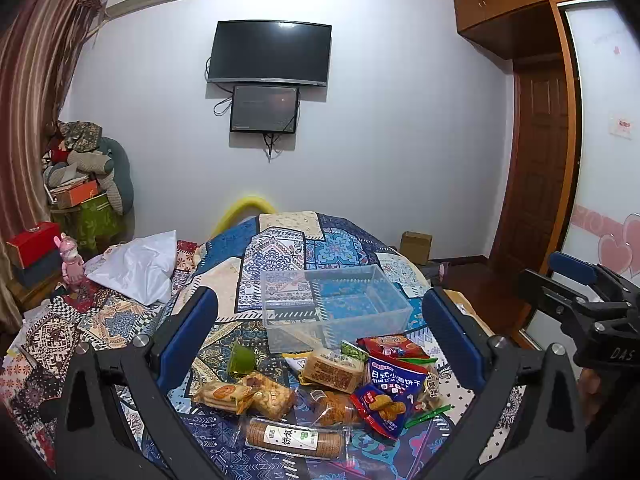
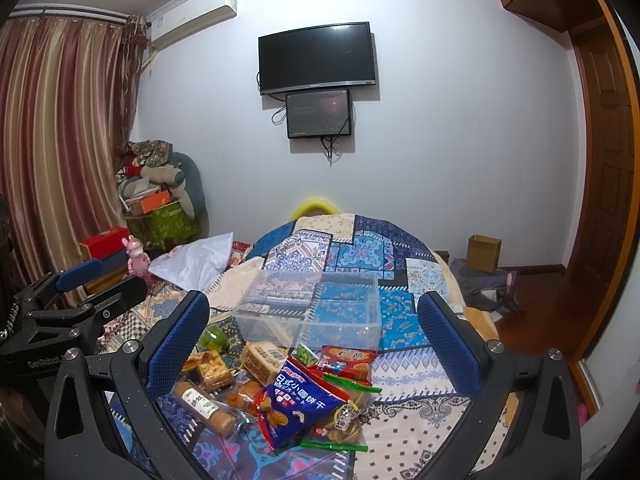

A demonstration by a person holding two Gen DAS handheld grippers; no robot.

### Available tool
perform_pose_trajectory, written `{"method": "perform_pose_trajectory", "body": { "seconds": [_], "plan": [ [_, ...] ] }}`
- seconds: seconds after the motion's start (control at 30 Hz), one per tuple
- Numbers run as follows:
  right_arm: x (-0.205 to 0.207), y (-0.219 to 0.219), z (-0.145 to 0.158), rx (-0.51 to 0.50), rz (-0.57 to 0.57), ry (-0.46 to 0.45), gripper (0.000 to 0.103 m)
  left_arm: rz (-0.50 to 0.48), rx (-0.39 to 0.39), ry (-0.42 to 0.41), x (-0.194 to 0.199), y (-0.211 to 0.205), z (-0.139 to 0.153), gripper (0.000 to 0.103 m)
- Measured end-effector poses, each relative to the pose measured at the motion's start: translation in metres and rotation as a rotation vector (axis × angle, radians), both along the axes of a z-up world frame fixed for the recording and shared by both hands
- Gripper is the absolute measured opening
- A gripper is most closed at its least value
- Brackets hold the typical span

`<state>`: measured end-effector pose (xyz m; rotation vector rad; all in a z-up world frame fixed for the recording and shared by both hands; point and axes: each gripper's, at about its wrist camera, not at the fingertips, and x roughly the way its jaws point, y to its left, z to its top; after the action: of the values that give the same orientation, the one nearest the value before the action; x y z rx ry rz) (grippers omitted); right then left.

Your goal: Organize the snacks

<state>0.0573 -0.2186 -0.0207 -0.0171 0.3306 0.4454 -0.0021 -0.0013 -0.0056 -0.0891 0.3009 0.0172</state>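
A pile of snack packets lies on the patterned bedspread: a blue biscuit bag (image 1: 387,394) (image 2: 298,398), a clear sleeve of round crackers (image 1: 294,438) (image 2: 206,404), a brown wrapped cake (image 1: 333,369) (image 2: 262,358), a red packet (image 1: 390,346) (image 2: 349,358) and a green jelly cup (image 1: 241,359) (image 2: 214,338). An empty clear plastic bin (image 1: 334,306) (image 2: 312,310) stands just behind them. My left gripper (image 1: 320,332) is open above the pile. My right gripper (image 2: 312,332) is open above it too, and also shows in the left wrist view (image 1: 576,280).
The bed (image 1: 280,240) carries a white pillow (image 1: 140,268) at the left. Boxes (image 1: 30,242), a pink toy (image 1: 72,262) and piled bedding (image 1: 88,160) stand by the curtain. A cardboard box (image 2: 484,252) and clothes (image 2: 488,284) lie on the floor right. A TV (image 1: 270,52) hangs on the wall.
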Motion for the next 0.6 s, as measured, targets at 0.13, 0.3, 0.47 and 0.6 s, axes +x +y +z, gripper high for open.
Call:
{"method": "perform_pose_trajectory", "body": {
  "seconds": [0.13,0.3,0.47,0.6],
  "plan": [
    [0.002,0.001,-0.002,-0.006,-0.005,0.005,0.103,-0.005,-0.001,0.009,0.002,0.002,-0.003,0.103],
    [0.009,0.003,-0.008,-0.013,-0.008,0.026,0.103,-0.004,-0.011,0.038,0.01,0.008,-0.012,0.103],
    [0.02,0.003,-0.023,-0.028,-0.001,0.07,0.103,-0.022,-0.019,0.114,0.026,0.018,-0.033,0.103],
    [0.032,0.004,-0.04,-0.047,0.01,0.132,0.103,-0.003,-0.024,0.191,0.04,0.026,-0.058,0.103]
  ]
}}
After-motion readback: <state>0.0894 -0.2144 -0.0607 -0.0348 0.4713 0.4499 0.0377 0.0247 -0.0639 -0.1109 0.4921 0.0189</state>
